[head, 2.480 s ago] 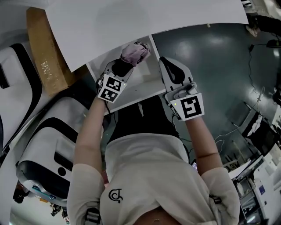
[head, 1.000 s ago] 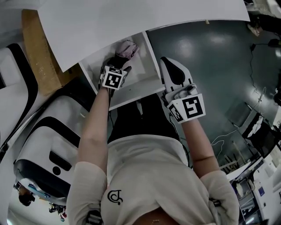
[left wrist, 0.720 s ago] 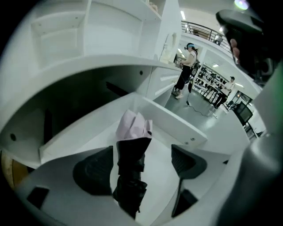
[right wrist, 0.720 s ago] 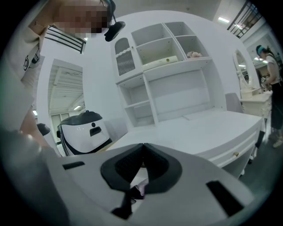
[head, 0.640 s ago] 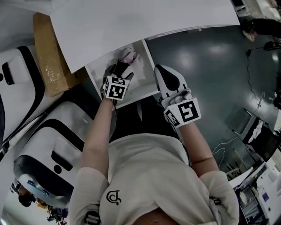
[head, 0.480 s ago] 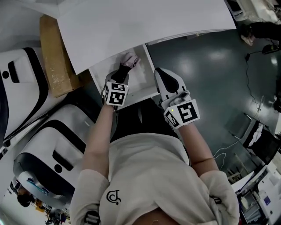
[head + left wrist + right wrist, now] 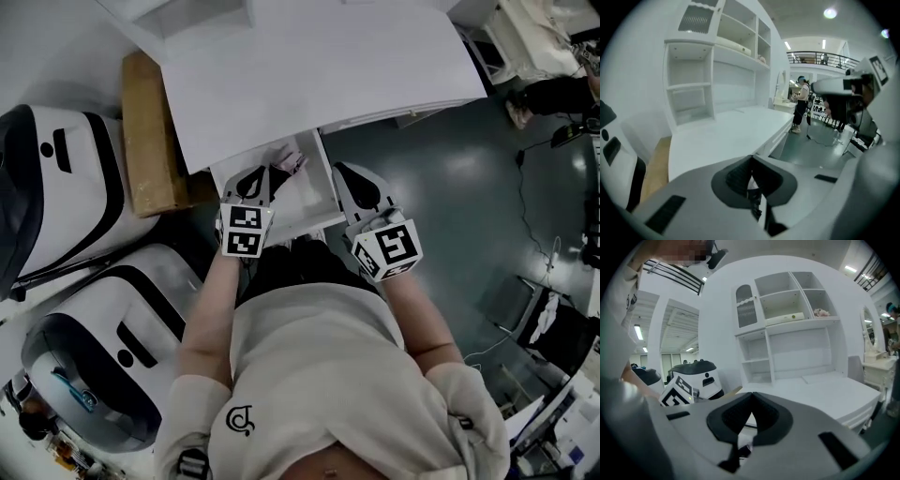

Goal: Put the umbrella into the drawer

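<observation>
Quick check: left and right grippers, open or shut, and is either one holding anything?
Left gripper: shut, holding nothing.
Right gripper: shut, holding nothing.

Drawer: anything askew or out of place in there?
Nothing stands out. The pink umbrella lies inside the open drawer, at its far end near the edge of the desk. The only loose end: the drawer is not yet closed.

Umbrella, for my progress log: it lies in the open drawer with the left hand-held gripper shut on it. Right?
Not quite. The left hand-held gripper is shut, but on nothing: the left gripper view shows its jaws together and empty. The umbrella does lie in the open drawer.
</observation>
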A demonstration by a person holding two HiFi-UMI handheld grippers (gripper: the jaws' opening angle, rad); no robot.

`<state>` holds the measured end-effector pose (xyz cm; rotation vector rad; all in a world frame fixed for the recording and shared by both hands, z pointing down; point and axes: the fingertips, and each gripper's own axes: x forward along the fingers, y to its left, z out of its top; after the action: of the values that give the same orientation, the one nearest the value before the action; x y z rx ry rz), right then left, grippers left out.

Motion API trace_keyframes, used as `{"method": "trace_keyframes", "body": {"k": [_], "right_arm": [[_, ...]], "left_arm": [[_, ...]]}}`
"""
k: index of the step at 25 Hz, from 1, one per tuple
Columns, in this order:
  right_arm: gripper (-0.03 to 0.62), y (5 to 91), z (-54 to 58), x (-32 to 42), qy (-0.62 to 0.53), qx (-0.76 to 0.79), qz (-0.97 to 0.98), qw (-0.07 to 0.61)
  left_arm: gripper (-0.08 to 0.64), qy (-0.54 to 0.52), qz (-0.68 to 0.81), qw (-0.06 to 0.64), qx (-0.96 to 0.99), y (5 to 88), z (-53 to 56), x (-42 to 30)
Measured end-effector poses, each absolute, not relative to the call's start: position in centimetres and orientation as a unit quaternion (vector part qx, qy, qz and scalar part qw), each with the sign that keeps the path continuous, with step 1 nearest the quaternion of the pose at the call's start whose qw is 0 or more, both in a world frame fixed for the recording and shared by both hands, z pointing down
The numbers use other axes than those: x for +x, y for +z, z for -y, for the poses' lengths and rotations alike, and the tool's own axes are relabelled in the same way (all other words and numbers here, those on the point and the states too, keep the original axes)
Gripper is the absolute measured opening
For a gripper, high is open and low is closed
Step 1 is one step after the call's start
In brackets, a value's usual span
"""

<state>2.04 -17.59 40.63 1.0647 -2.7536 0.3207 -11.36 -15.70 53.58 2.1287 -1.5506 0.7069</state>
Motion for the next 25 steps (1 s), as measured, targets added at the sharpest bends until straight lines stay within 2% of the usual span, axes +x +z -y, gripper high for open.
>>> {"method": "trace_keyframes", "body": {"k": [14, 19, 25], "right_arm": [[0.006, 33.6, 17.3, -1.6, 0.02, 0.287, 0.957, 0.042], [0.006, 30.4, 16.9, -3.3, -0.026, 0.255, 0.966, 0.025], [0.006, 26.7, 16.9, -4.9, -0.04, 0.22, 0.974, -0.022]], "left_arm": [[0.011, 0.093, 0.638, 0.05, 0.763, 33.2, 14.4, -16.3], [0.012, 0.051, 0.664, 0.003, 0.746, 28.4, 11.8, -19.0], [0.012, 0.016, 0.69, -0.015, 0.723, 25.4, 9.9, -21.9]]}}
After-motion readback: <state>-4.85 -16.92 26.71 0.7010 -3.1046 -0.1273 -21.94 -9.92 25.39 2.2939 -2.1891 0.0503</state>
